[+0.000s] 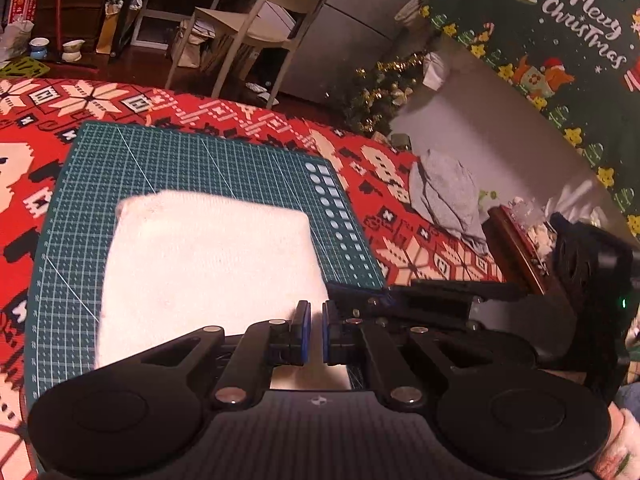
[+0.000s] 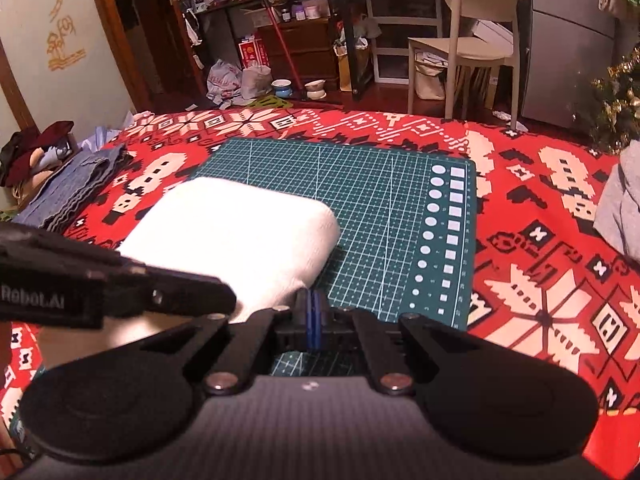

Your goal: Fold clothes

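Observation:
A white cloth (image 1: pixel 208 264) (image 2: pixel 236 232) lies folded into a thick rectangle on the green cutting mat (image 1: pixel 224 168) (image 2: pixel 384 208). My left gripper (image 1: pixel 316 332) hovers over the cloth's near right corner. Its blue pads stand a narrow gap apart, with white fabric showing below the gap. In the right wrist view its black body (image 2: pixel 120 292) crosses the cloth's near edge. My right gripper (image 2: pixel 314 318) has its blue pads pressed together, tips right at the cloth's near right corner. I see no fabric between them. From the left wrist view, the right gripper (image 1: pixel 336 294) reaches in from the right.
A red patterned tablecloth (image 2: pixel 540 240) covers the table. A crumpled grey garment (image 1: pixel 444 200) (image 2: pixel 620 208) lies to the right of the mat. Folded blue denim (image 2: pixel 72 188) is stacked at the left edge. A dark wooden box (image 1: pixel 516 244) sits near right. A cream chair (image 2: pixel 472 40) stands beyond the table.

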Demonstrator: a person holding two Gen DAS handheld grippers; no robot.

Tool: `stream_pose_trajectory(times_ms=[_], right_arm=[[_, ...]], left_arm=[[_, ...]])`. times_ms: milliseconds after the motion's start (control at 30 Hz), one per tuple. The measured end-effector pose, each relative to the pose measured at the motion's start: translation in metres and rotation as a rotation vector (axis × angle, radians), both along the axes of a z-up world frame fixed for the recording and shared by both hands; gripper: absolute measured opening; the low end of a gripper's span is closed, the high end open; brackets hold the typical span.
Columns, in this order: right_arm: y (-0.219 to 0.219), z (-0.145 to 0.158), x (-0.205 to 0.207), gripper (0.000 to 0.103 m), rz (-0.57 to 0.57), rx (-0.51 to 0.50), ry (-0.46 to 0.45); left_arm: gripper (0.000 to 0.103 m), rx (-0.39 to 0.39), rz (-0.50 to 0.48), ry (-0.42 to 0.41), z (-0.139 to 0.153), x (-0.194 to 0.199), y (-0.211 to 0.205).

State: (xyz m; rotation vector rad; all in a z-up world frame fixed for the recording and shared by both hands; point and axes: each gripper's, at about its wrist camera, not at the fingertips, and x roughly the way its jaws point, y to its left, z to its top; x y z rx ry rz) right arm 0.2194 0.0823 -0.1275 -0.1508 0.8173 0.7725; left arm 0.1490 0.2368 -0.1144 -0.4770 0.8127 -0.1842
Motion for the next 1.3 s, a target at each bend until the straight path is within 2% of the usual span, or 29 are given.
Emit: stream_pose_trajectory(times_ms=[400, 500, 633, 833, 1067, 1300], right_arm=[[0.005, -0.005, 0.024, 0.003, -0.019, 0.033, 0.004], [0.010, -0.007, 0.025, 0.003, 0.006, 0.026, 0.005], [0.013, -0.007, 0.019, 0.002, 0.050, -0.006, 0.002], [0.018, -0.009, 0.022, 0.003, 0.043, -0.002, -0.040], [0.023, -0.012, 0.027, 0.002, 0.034, 0.003, -0.090], [0.021, -0.009, 0.016, 0.002, 0.086, -0.015, -0.118]], left_arm=[[0.004, -0.040, 0.065, 0.008, -0.002, 0.023, 0.020], [0.004, -0.065, 0.076, 0.010, -0.005, 0.030, 0.023], [0.004, -0.062, 0.066, 0.004, -0.006, 0.034, 0.020], [0.004, -0.095, 0.080, 0.000, -0.007, 0.038, 0.026], [0.004, -0.088, 0.079, -0.002, -0.008, 0.039, 0.024], [0.004, -0.093, 0.079, -0.004, -0.010, 0.038, 0.025]])
